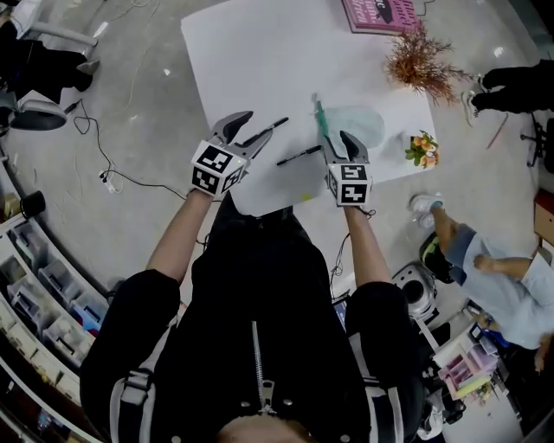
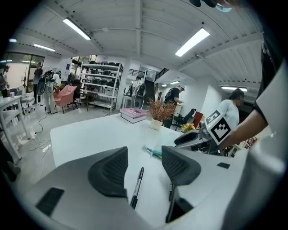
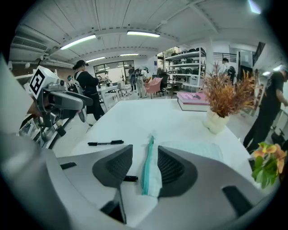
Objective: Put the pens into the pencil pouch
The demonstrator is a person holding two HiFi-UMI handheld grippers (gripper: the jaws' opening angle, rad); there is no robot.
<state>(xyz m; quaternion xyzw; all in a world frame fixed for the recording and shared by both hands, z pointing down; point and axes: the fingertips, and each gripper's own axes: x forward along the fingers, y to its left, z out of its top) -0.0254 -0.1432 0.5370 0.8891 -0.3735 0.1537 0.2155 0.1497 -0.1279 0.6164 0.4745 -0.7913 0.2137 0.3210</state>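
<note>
**A:** What is the left gripper (image 2: pixel 144 164) doing?

**B:** Its jaws stand wide apart and clamp nothing. A black pen (image 2: pixel 137 187) lies flat on the white table (image 2: pixel 90 134) in the gap between them. It points away from the gripper and, as far as I can see, touches neither pad.

**A:** And the right gripper (image 3: pixel 145 161)?

**B:** Its jaws are parted too, and closed on nothing. The teal zipper edge of the pencil pouch (image 3: pixel 198 150) runs lengthways through the gap. I cannot tell whether the fabric touches the jaw on the pouch's side.

**A:** Where does the pouch lie?

**B:** It lies flat on the table, toward the right edge and just ahead of the right gripper. It is pale and see-through.

**A:** Is there another pen?

**B:** Yes, a second pen (image 1: pixel 299 156) lies between the two grippers, close to the table's near edge. It is just beside the right gripper's left jaw and apart from the pouch. Both pens lie on the table, outside the pouch.

**A:** What is farther out?

**B:** A small bunch of orange flowers (image 1: pixel 421 149) stands at the right edge, beyond the pouch. A dried plant (image 1: pixel 420 60) stands toward the far right corner. A pink book (image 1: pixel 376 13) lies at the far edge, well apart from both grippers
</note>
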